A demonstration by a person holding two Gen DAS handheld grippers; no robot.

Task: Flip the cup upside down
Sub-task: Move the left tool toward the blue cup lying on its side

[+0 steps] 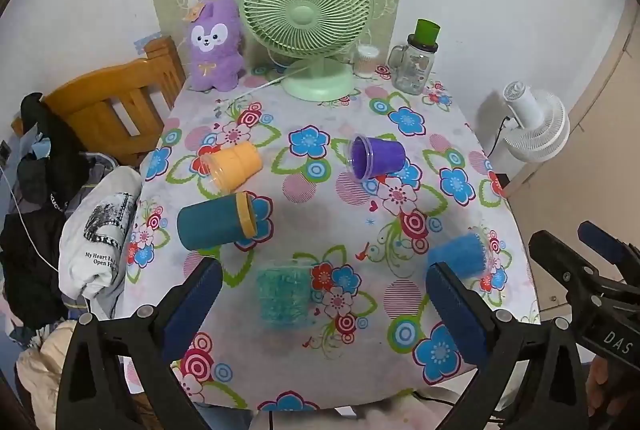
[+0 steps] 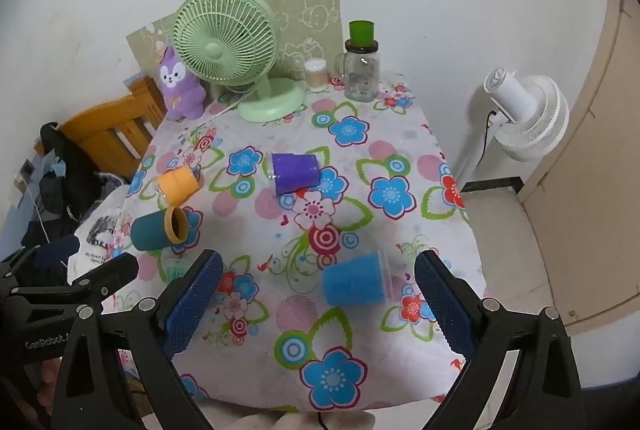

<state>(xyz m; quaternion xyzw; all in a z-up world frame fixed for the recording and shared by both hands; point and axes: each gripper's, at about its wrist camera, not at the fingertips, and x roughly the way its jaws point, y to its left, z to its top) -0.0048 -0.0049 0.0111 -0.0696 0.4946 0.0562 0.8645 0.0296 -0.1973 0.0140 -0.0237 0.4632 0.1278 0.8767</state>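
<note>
Several cups lie on their sides on the floral tablecloth [image 1: 304, 370]. A clear teal cup [image 1: 285, 294] lies between the fingers of my open left gripper [image 1: 324, 306]. A blue cup [image 2: 354, 280] lies between the fingers of my open right gripper [image 2: 320, 306]; it also shows in the left wrist view [image 1: 460, 254]. A dark teal cup with a yellow rim [image 1: 216, 220], an orange cup [image 1: 234, 166] and a purple cup [image 1: 376, 156] lie farther back. Neither gripper touches a cup.
At the table's back stand a green desk fan [image 1: 308, 18], a purple plush toy [image 1: 216, 44], a glass jar with a green cup on top [image 1: 414, 64] and a small white container [image 1: 366, 60]. A wooden chair [image 1: 116, 102] with clothes stands left, a white fan [image 1: 536, 122] right.
</note>
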